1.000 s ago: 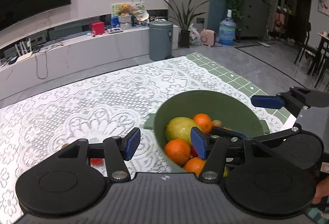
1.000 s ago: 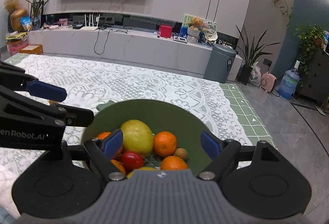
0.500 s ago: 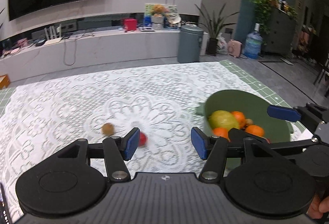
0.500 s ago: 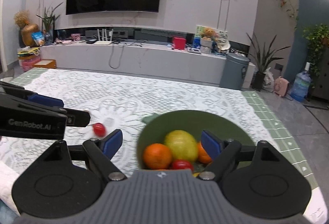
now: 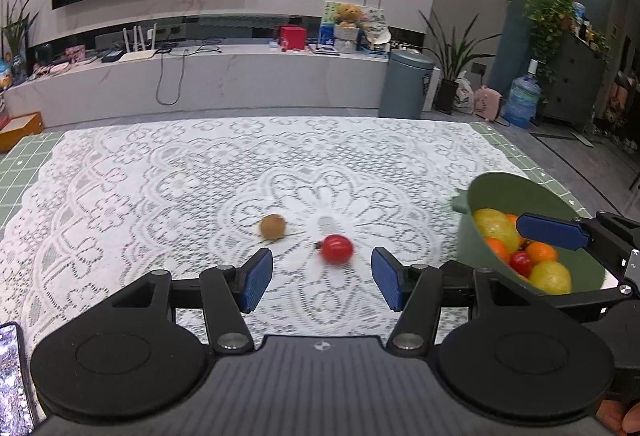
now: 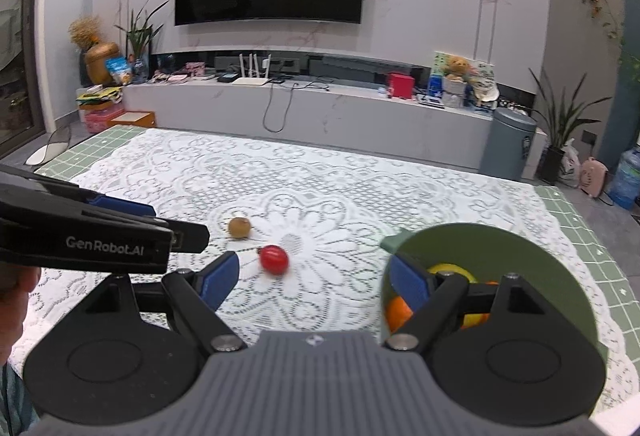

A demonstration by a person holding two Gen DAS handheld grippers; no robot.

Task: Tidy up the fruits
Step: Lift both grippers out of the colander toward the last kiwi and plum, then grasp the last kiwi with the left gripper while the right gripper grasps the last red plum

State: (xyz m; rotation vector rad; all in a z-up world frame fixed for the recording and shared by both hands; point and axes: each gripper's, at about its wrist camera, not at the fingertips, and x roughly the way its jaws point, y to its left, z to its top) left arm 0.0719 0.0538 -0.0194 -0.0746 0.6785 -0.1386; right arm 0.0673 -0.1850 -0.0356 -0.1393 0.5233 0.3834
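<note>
A small red fruit (image 5: 338, 248) and a brown kiwi (image 5: 273, 226) lie on the white lace tablecloth (image 5: 160, 187). A green bowl (image 5: 508, 187) at the right holds oranges, yellow fruits and a red one. My left gripper (image 5: 322, 278) is open and empty, with the red fruit just ahead between its fingers. My right gripper (image 6: 314, 278) is open and empty; its right finger (image 6: 408, 282) overlaps the bowl (image 6: 520, 248). In the right wrist view the red fruit (image 6: 274, 259) and kiwi (image 6: 239, 227) lie ahead to the left.
The left gripper's body (image 6: 100, 240) crosses the left side of the right wrist view. A phone (image 5: 14, 376) lies at the table's near left corner. Green checked mat edges (image 6: 580, 211) border the lace. A TV console and bin stand beyond the table.
Both grippers have swung left, away from the bowl, which now sits at the right. The red fruit and kiwi have come into view in front of the left gripper.
</note>
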